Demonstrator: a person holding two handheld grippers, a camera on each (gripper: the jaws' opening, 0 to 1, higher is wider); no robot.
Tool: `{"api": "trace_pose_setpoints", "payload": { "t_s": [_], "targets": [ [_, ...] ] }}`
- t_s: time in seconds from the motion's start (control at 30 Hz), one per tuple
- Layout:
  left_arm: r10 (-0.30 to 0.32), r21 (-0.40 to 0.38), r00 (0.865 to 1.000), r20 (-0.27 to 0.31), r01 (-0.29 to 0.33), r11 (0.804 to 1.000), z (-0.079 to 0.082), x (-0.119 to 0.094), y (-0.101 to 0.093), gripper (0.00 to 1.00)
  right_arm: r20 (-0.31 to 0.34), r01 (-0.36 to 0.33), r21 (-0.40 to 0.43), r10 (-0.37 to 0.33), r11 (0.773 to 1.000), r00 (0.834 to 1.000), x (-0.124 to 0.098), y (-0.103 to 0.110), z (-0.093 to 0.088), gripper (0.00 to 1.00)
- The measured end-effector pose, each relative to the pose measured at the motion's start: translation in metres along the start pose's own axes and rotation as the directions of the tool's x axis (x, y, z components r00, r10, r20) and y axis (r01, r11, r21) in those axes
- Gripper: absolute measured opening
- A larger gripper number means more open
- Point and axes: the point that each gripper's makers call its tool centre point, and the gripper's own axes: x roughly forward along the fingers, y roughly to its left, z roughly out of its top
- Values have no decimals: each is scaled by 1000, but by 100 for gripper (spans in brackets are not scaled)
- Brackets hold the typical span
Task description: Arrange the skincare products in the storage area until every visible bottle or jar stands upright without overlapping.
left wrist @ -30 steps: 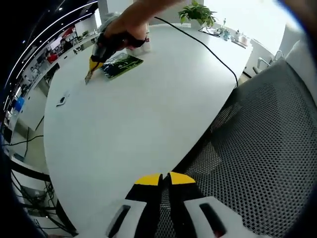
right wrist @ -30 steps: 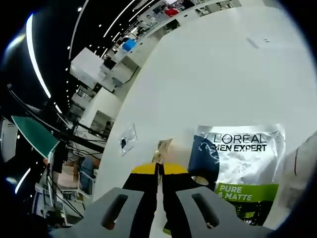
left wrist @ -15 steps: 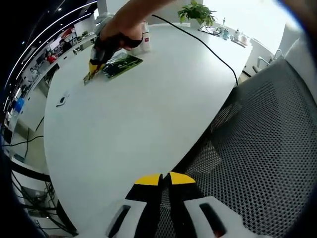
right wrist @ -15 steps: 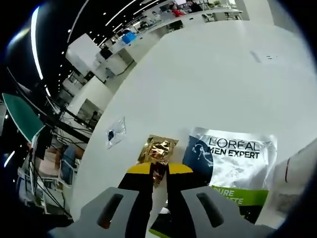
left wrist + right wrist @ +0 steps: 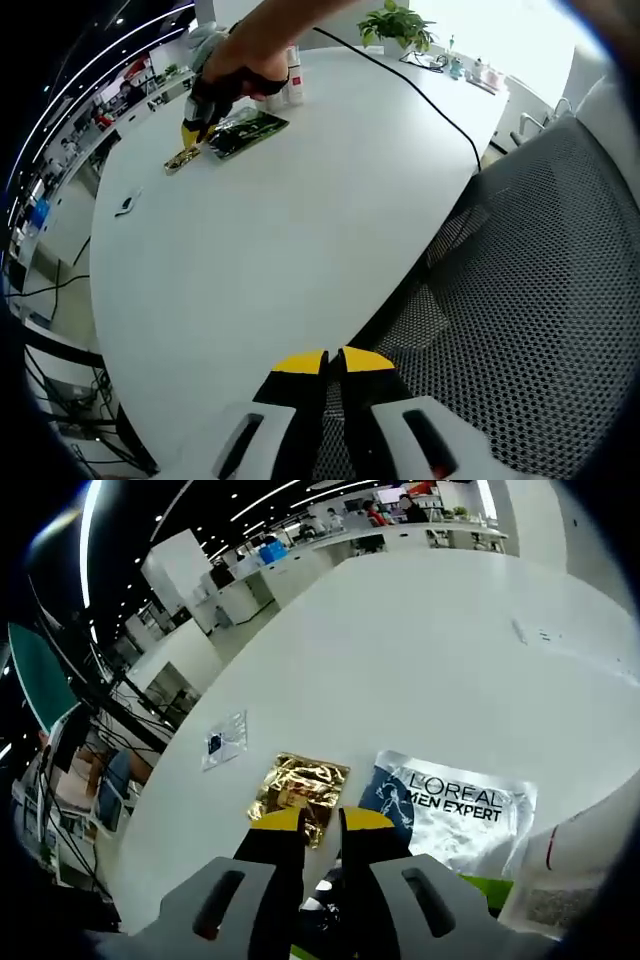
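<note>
My right gripper [image 5: 318, 823], jaws slightly parted, sits at the gold sachet [image 5: 298, 792] lying flat just left of the L'Oreal pouch [image 5: 455, 805], so I'd release cleanly without overlap, left gripper [image 5: 333, 362] closed, idle.

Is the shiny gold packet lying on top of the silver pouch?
No, the gold packet lies flat on the white table beside the silver pouch.

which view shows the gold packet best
The right gripper view: the gold packet lies flat on the white table, close and crinkly, just past the right gripper. In the left gripper view it is a tiny far speck under that gripper.
</note>
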Motion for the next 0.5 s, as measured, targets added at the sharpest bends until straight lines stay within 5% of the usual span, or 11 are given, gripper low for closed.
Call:
{"api": "trace_pose_setpoints", "payload": {
  "t_s": [0.13, 0.3, 0.4, 0.5],
  "targets": [
    [1, 2, 1000, 3, -1, 1000, 0, -1, 0, 5, 60, 2, -95, 4, 995, 998, 2, 4, 17, 12],
    [0, 3, 1000, 4, 0, 1000, 0, 0, 0, 5, 81, -62, -189, 78, 980, 994, 14, 39, 29, 22],
    [-2, 5, 1000, -1, 2, 1000, -2, 0, -1, 5, 62, -124, -287, 147, 950, 987, 25, 76, 37, 25],
    [-2, 4, 1000, 0, 2, 1000, -2, 1, -1, 5, -30, -167, -337, 166, 927, 986, 43, 99, 34, 39]
  ]
}}
